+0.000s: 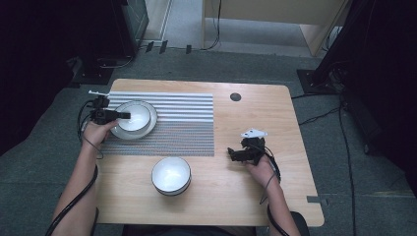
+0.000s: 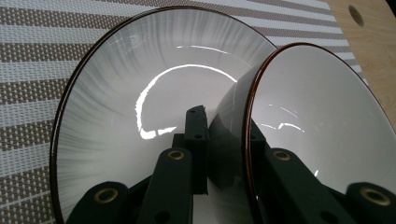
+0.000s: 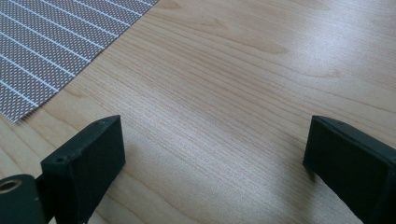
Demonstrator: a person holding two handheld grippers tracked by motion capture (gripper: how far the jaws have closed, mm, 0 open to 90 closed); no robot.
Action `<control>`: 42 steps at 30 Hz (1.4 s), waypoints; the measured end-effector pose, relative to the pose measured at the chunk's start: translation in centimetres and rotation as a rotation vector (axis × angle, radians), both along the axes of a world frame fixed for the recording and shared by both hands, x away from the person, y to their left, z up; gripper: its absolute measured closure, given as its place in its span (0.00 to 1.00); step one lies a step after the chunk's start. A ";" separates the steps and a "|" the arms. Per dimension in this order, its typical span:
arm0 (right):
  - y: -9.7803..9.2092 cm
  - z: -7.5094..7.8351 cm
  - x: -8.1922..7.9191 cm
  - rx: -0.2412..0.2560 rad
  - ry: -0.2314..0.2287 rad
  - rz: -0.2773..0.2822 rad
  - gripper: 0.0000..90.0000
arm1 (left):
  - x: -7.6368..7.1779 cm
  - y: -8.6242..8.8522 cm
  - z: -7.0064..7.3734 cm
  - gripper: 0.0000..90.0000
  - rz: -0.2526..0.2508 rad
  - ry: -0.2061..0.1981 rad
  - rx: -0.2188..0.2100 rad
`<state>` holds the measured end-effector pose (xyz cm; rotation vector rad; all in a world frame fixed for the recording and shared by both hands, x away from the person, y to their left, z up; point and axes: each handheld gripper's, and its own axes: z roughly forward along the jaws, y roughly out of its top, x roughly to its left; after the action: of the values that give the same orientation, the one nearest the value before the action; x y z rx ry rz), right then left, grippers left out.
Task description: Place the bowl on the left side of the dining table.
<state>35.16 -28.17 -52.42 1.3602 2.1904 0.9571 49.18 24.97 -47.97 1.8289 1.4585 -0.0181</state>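
Note:
On the left of the striped placemat a white plate with a dark rim lies flat, with a white bowl in it. My left gripper is shut on that bowl's near rim. In the left gripper view one jaw presses the bowl's outer wall and the other sits inside it, above the plate; the left gripper holds the bowl tilted. My right gripper rests low over bare wood at the right, open, and the right gripper has nothing between its jaws.
A second white bowl stands on the wooden table near the front middle. A round hole is in the table at the back right. The placemat's corner lies left of the right gripper.

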 end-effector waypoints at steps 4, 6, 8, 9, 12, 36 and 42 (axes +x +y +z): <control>0.0 0.0 0.0 0.001 0.000 -0.001 0.05 | 0.1 0.2 0.0 0.88 0.014 -0.005 0.004; 0.0 0.0 0.0 0.001 -0.001 0.000 0.05 | 0.1 0.2 0.1 0.88 0.027 -0.010 0.010; 0.0 0.0 0.0 0.001 -0.001 0.000 0.05 | 0.1 0.2 0.2 0.88 0.034 -0.018 0.018; 0.0 0.0 0.0 0.001 0.000 0.000 0.05 | 0.2 0.2 0.2 0.88 0.037 -0.018 0.017; 0.0 0.0 0.0 0.001 -0.001 0.000 0.05 | 0.3 0.3 0.1 0.88 0.052 -0.014 0.008; 0.0 0.0 0.0 0.001 -0.001 0.001 0.05 | 0.4 0.7 0.2 0.78 0.050 -0.003 -0.018; 0.0 0.0 0.0 0.001 -0.001 0.000 0.05 | 0.2 0.9 0.6 0.69 0.043 -0.006 -0.028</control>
<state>35.14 -28.16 -52.42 1.3599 2.1899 0.9592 49.40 25.85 -47.32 1.7734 1.4864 -0.0119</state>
